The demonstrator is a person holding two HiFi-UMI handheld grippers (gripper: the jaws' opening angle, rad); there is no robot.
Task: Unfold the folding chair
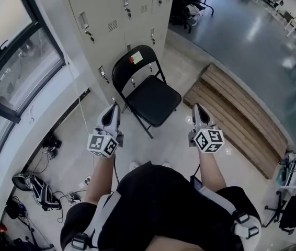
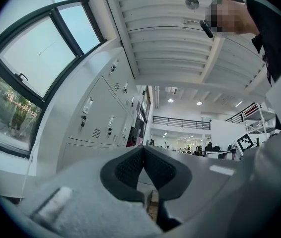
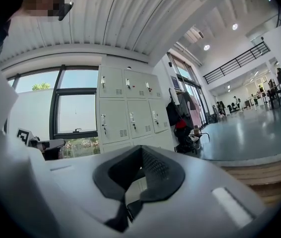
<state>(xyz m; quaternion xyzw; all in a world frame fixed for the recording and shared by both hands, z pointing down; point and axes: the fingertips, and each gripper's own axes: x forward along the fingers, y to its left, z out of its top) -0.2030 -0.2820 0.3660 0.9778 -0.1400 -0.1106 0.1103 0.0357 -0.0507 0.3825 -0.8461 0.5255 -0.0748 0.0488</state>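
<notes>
A black folding chair (image 1: 147, 90) stands unfolded on the pale floor in the head view, its seat flat and its curved back towards the grey lockers (image 1: 117, 15). My left gripper (image 1: 113, 110) hangs shut and empty just left of the seat's near corner, apart from it. My right gripper (image 1: 196, 109) is also shut with nothing in it, a little to the right of the seat. In both gripper views the dark pads meet at the tips: the left gripper (image 2: 143, 149) faces the lockers (image 2: 103, 120), and the right gripper (image 3: 141, 149) faces the lockers (image 3: 130, 114) too.
A raised wooden step (image 1: 237, 116) runs to the right of the chair. A large window (image 1: 17, 67) fills the left wall, with cables and bags (image 1: 38, 190) on the floor below it. More chairs and desks (image 1: 190, 7) stand in the far hall.
</notes>
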